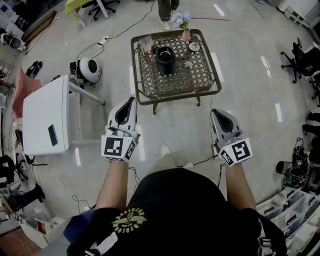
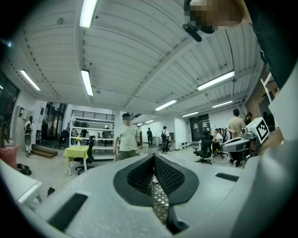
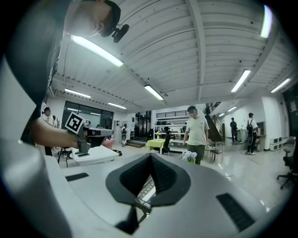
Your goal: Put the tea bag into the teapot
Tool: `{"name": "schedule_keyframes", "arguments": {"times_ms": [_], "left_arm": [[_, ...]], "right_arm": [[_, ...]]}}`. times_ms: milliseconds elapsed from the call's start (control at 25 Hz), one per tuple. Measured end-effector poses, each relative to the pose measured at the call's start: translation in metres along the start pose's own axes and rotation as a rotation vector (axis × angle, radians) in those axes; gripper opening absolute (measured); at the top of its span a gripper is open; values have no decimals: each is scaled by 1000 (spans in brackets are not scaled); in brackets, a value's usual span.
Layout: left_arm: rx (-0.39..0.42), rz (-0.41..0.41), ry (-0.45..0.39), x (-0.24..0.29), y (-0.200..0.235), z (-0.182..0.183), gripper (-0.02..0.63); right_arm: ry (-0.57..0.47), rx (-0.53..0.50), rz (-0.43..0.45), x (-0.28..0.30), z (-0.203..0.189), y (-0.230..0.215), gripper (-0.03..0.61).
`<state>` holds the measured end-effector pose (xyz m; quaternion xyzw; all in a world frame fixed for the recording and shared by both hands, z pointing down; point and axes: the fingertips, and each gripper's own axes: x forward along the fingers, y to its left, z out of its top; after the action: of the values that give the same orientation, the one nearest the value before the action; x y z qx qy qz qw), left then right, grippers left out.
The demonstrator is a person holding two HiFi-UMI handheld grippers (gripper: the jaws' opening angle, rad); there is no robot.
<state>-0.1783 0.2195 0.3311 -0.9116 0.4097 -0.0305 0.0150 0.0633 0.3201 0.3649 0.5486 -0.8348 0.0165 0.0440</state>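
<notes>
A black teapot [image 1: 165, 59] stands in the middle of a low table with a woven top [image 1: 200, 80], far ahead in the head view. A small white item [image 1: 188, 64], perhaps the tea bag, lies just right of the pot. Both grippers are held level, well short of the table and apart from everything on it. My left gripper [image 1: 132, 101] is shut and empty, and its jaw tips meet in the left gripper view [image 2: 153, 158]. My right gripper [image 1: 215, 113] is also shut with nothing in it [image 3: 150, 156]. A strip of the woven top shows through each pair of jaws.
On the table are also a pink vase with flowers [image 1: 185, 31], a saucer [image 1: 194, 46] and a glass holder [image 1: 146, 45]. A white side table [image 1: 45, 120] stands at the left, with a round white device [image 1: 90, 69] beyond it. A person [image 1: 167, 10] stands behind the table. Cables cross the floor.
</notes>
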Motion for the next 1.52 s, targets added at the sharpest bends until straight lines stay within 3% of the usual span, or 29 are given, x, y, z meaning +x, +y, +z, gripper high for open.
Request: {"name": "schedule_keyframes", "arguments": {"times_ms": [240, 480, 880, 1520], "left_arm": [[-51, -13, -7, 21, 28, -1, -5], [-45, -41, -31, 29, 40, 5, -5], [-39, 41, -4, 20, 80, -10, -5], [-4, 75, 60, 63, 103, -29, -5]], "right_arm": [[5, -25, -3, 35, 14, 3, 9], [-28, -1, -26, 49, 31, 4, 9], [-38, -35, -125, 49, 44, -33, 9], [-15, 21, -73, 100, 20, -64, 9]]}}
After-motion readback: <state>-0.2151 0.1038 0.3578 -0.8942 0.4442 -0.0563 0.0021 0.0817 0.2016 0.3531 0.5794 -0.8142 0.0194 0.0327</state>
